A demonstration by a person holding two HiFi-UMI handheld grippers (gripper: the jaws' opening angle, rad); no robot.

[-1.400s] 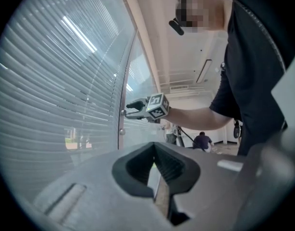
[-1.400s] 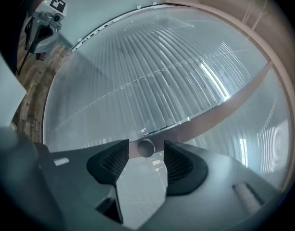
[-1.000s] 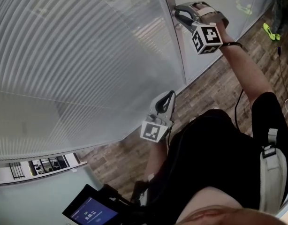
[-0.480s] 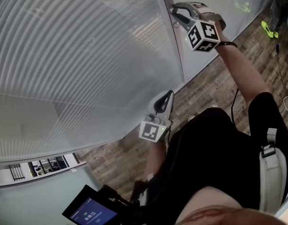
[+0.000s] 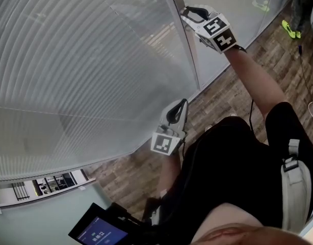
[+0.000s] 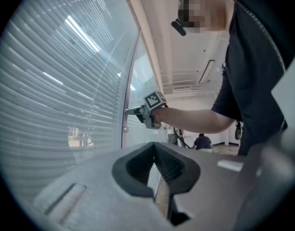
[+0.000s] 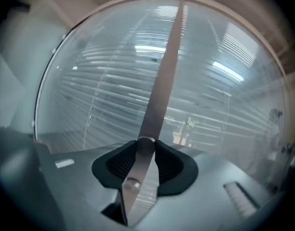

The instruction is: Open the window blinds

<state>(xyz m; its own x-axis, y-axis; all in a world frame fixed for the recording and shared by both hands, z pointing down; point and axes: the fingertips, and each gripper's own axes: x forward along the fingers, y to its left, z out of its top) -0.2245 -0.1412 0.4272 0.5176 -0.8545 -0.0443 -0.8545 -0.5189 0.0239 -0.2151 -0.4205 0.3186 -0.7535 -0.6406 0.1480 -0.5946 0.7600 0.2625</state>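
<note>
Grey slatted blinds [image 5: 85, 60] hang behind the glass, with their slats nearly closed. A metal post [image 5: 189, 60] runs down their right edge. My right gripper [image 5: 186, 13] is raised against this post, shut on a small round knob [image 7: 145, 146] that sits between its pads. A second small stud [image 7: 133, 184] shows lower on the post. My left gripper [image 5: 183, 103] hangs lower, near the glass, shut and empty. In the left gripper view the right gripper [image 6: 130, 111] meets the post beside the blinds [image 6: 56, 81].
Wood flooring [image 5: 233, 96] runs along the foot of the glass wall. A device with a lit screen [image 5: 98, 231] is at the bottom left. A person's feet in green shoes [image 5: 290, 29] are at the upper right. A frosted panel [image 5: 49, 213] lies below the blinds.
My right gripper has rolled on the spot around the knob, so its marker cube now faces another way. The left gripper has not moved.
</note>
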